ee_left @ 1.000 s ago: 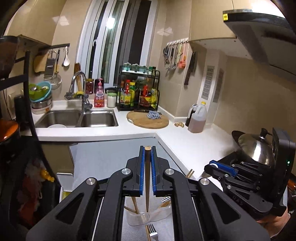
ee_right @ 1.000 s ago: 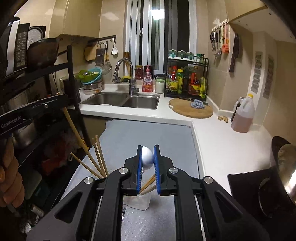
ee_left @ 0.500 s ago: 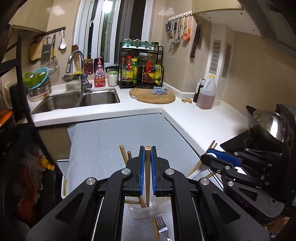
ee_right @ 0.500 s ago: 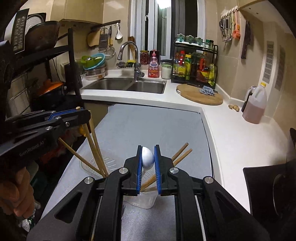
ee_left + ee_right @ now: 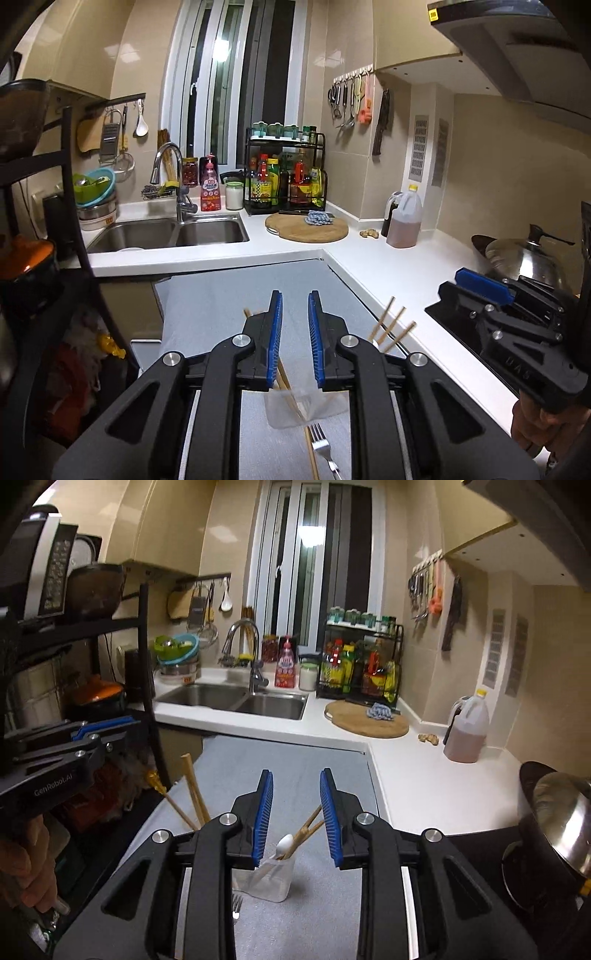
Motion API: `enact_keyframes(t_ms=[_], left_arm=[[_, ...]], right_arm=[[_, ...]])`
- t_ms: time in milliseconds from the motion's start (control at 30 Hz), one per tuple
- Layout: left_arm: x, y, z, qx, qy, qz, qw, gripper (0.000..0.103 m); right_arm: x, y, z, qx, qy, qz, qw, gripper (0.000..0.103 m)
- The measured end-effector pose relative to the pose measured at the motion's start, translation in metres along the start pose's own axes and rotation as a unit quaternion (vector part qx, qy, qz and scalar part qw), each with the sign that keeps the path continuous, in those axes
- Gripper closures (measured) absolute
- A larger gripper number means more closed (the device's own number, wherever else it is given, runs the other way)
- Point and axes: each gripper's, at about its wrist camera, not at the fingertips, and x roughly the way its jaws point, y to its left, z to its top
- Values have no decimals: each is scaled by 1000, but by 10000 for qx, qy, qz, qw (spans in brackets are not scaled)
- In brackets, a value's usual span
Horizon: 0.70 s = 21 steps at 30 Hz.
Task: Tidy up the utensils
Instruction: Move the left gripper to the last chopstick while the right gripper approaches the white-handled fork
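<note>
A clear plastic cup (image 5: 271, 880) stands on the grey mat (image 5: 295, 760), holding a white spoon (image 5: 286, 843) and several wooden chopsticks (image 5: 306, 829). Just above it my right gripper (image 5: 295, 775) has its jaws opening, with nothing pressed between the pads. In the left wrist view the cup (image 5: 308, 406) sits below my left gripper (image 5: 294, 295), whose jaws are also opening. One chopstick (image 5: 286, 380) leans in the cup, free of the pads. A fork (image 5: 325, 450) and a loose chopstick (image 5: 312, 454) lie on the mat in front of the cup.
The white counter (image 5: 369, 266) wraps around the mat, with a sink (image 5: 170, 234) at the back. A stove with a steel pot lid (image 5: 524, 258) stands to the right, and a dark rack (image 5: 140, 664) with pots to the left. A round board (image 5: 306, 230) and an oil jug (image 5: 404, 219) sit far back.
Both grippers have opened. The left let go of its chopstick and the right let go of the white spoon, and both now rest in the cup. Both views have drawn back.
</note>
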Motion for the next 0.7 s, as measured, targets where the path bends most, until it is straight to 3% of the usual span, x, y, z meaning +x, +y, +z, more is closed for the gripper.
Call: enact_keyframes(t_ms=[267,700], left_arm=[[-38,-4,-76,-248,299,-1,9992,88],[-49,16,-185,-797,997,48,9918,88]], right_arm=[[-54,4,-61,357,-97,-55,9993,76],[-47,40,-154,882,646,385,9933,77]])
